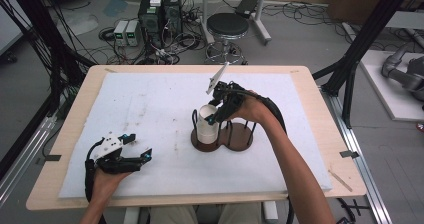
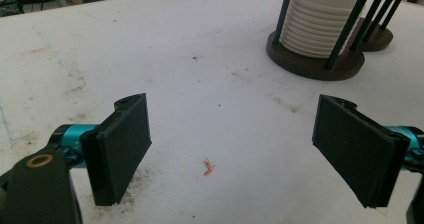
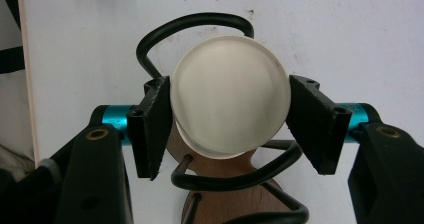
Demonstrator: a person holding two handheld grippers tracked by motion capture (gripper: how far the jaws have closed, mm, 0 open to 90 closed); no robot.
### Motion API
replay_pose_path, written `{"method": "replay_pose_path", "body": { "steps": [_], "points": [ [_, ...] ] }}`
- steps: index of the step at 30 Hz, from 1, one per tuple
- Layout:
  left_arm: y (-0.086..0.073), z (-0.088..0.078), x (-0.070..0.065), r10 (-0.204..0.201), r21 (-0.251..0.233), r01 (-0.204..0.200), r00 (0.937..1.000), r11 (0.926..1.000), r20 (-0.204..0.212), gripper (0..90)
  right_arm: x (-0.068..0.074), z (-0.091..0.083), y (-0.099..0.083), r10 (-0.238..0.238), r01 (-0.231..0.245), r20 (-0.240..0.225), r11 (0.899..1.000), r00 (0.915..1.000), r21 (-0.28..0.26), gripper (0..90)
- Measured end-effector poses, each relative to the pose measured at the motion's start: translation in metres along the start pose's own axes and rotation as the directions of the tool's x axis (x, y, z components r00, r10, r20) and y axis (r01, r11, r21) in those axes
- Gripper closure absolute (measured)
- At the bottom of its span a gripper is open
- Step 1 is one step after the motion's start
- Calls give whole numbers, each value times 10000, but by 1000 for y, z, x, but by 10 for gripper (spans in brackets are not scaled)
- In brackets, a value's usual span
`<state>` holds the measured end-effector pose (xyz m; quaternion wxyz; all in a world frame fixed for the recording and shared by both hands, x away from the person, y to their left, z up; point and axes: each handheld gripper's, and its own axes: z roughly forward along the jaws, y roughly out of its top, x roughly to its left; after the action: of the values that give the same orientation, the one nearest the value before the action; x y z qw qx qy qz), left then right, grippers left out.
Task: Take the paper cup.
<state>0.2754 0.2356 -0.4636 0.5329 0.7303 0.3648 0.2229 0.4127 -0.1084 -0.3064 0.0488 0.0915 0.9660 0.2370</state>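
Observation:
A stack of white cups [image 1: 206, 126] stands upside down in the left bay of a two-bay holder with a brown wooden base [image 1: 242, 140] and black wire posts, near the middle of the table. My right gripper [image 1: 216, 115] comes down onto the stack from above. In the right gripper view its two black pads press on opposite sides of the top white cup [image 3: 230, 94], with the wire loop [image 3: 195, 21] behind it. My left gripper [image 1: 141, 155] rests low at the front left, open, with nothing between its jaws [image 2: 235, 149]. From there the cup stack [image 2: 315, 24] shows at the far right.
A white mat [image 1: 150, 104] covers the wooden table [image 1: 75, 119]. The holder's right bay [image 1: 240, 134] holds no cups. A small red scrap [image 2: 208, 167] lies on the mat in front of the left gripper. A stool [image 1: 227, 26] and electronics stand beyond the table.

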Motion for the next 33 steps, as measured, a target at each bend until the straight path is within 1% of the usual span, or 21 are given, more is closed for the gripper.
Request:
{"method": "replay_pose_path", "body": {
  "steps": [2, 5, 9, 12, 14, 16, 21, 25, 29, 33],
  "points": [
    [0, 0, 0, 1, 3, -1, 10000, 10000, -4, 155, 0, -1, 0, -25, 26, 60, 10000, 10000, -74, 378],
    [0, 0, 0, 18, -2, -18, 10000, 10000, -20, 154, 1, -4, 1, 7, -6, 21, 9998, 10000, -197, 379],
    [0, 0, 0, 8, 20, -8, 10000, 10000, -6, 154, 2, -14, 2, 104, -98, 117, 9983, 9999, -577, 381],
    [0, 0, 0, 22, 30, -22, 10000, 10000, -9, 154, 3, -24, 5, 198, -181, 176, 9955, 9996, -935, 383],
    [0, 0, 0, 12, 26, -12, 10000, 10000, -10, 154, 3, -33, 8, 131, -102, 241, 9930, 9996, -1174, 383],
    [0, 0, 0, 0, 18, 0, 10000, 10000, -9, 154, 4, -43, 11, 180, -154, 173, 9898, 9997, -1416, 384],
    [0, 0, 0, 40, 11, -40, 10000, 10000, -25, 154, 8, -67, 21, 31, 41, 407, 9846, 9992, -1750, 384],
    [0, 0, -1, 17, -16, -17, 10000, 10000, -26, 154, 11, -82, 29, -77, 184, 586, 9825, 9983, -1853, 384],
    [0, 0, -1, 69, -41, -69, 10000, 10000, -16, 154, 12, -90, 32, -148, 275, 670, 9808, 9976, -1928, 384],
    [0, -1, 0, 38, -34, -38, 10000, 10000, -15, 154, 12, -93, 32, -138, 275, 738, 9819, 9972, -1871, 384]
  ]
}}
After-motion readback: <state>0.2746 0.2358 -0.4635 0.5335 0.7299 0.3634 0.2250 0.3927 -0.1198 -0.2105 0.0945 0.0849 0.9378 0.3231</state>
